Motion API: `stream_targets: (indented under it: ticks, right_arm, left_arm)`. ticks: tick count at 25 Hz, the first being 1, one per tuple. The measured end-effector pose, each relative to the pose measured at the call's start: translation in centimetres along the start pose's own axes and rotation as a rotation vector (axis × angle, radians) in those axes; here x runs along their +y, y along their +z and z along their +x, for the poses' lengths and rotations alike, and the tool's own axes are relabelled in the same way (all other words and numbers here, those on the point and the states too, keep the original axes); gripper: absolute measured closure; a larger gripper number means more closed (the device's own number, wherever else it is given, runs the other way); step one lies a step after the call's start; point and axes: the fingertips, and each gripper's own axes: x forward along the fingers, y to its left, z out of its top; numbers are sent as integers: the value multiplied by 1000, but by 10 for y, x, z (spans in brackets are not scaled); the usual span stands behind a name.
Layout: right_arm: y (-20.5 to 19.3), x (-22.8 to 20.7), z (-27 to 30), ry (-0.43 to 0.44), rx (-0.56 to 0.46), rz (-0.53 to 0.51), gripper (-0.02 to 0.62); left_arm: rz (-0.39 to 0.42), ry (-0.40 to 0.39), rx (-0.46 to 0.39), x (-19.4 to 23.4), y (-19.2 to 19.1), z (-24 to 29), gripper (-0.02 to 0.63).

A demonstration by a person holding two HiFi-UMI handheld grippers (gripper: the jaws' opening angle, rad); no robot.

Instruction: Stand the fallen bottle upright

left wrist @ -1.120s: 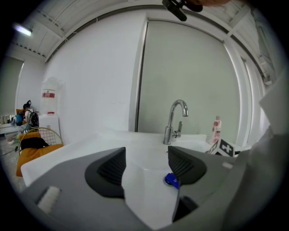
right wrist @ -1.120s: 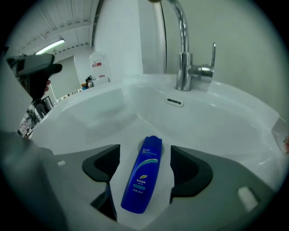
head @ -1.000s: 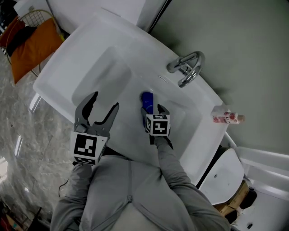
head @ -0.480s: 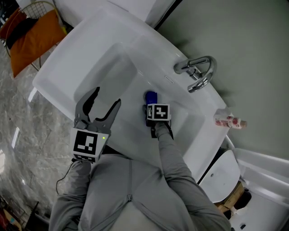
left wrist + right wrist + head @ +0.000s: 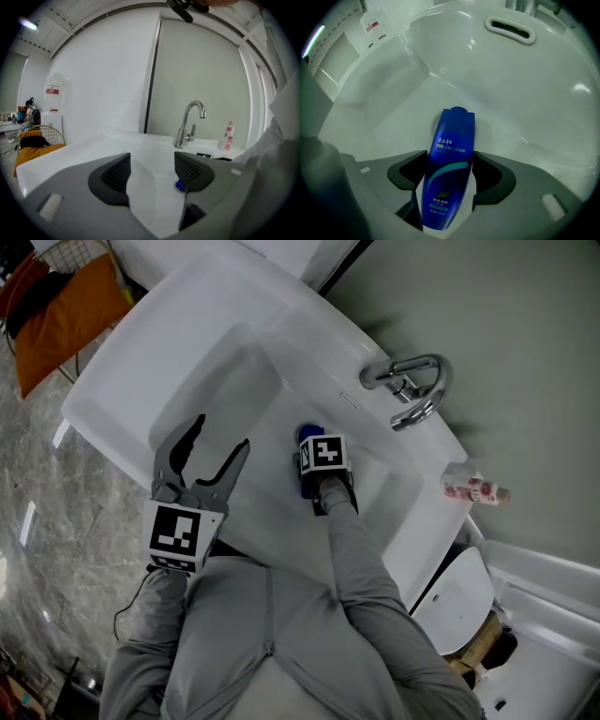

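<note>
Lying flat in the sink [image 5: 562, 70], the blue bottle [image 5: 452, 140] runs lengthwise between the jaws of the right gripper [image 5: 448, 177], which have just been closing and now pinch its sides.

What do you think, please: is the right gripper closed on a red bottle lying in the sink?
The bottle is blue, not red, as the right gripper view shows; the right gripper, its jaws having just been closing, grips it lying in the sink.

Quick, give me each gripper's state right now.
Left gripper: open, nothing between its jaws.
Right gripper: jaws have just been closing, now shut on the blue bottle lying in the sink.
</note>
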Motion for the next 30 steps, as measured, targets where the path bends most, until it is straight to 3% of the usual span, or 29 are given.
stream_targets:
  ticks: [8, 19, 24, 30]
  right_arm:
    - [1, -2, 0, 2, 7, -3, 307]
    - [1, -6, -7, 30, -86, 50, 316]
    - [10, -14, -29, 72, -191, 152, 318]
    - [17, -32, -79, 119, -419, 251, 318]
  left_arm:
    - [5, -10, -7, -5, 2, 0, 265]
    - [20, 0, -22, -9, 10, -8, 265]
    - [38, -12, -29, -11, 14, -12, 265]
    - [69, -48, -33, -31, 22, -9, 265]
